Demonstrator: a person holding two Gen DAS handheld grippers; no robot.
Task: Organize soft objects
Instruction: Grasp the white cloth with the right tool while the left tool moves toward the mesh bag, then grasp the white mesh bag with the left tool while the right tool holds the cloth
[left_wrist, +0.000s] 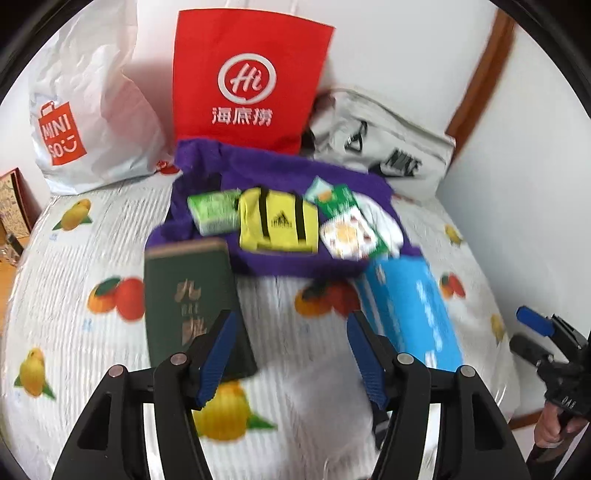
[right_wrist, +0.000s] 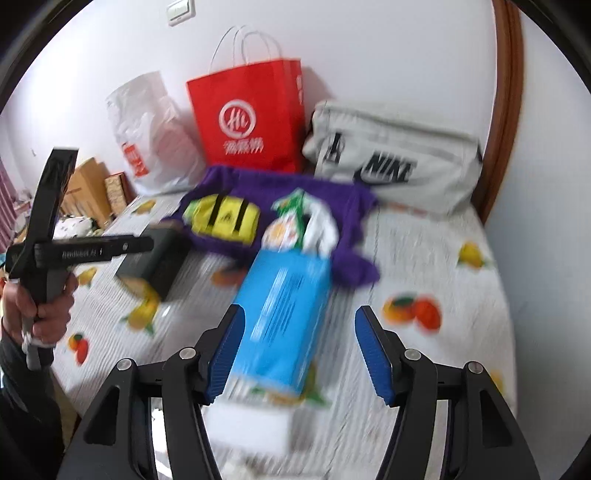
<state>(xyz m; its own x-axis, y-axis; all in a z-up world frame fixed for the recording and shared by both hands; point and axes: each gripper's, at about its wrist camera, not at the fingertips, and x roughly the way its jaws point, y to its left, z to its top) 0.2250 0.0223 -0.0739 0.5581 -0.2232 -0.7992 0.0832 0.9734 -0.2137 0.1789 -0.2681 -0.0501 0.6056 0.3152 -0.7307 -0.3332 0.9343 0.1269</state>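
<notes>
On a fruit-print bedspread lies a purple cloth. On it sit a yellow mini bag, a green tissue pack and green-and-white packets. A dark green box lies left of my left gripper, which is open over a blurred white pack and holds nothing. A blue pack lies lengthwise under my right gripper, which is open, its pads not pressing on the pack. Each gripper shows at the edge of the other's view: right, left.
Against the wall stand a white Miniso plastic bag, a red paper bag and a grey Nike bag. A wooden frame rises at the right. Cardboard boxes sit beyond the bed's left edge.
</notes>
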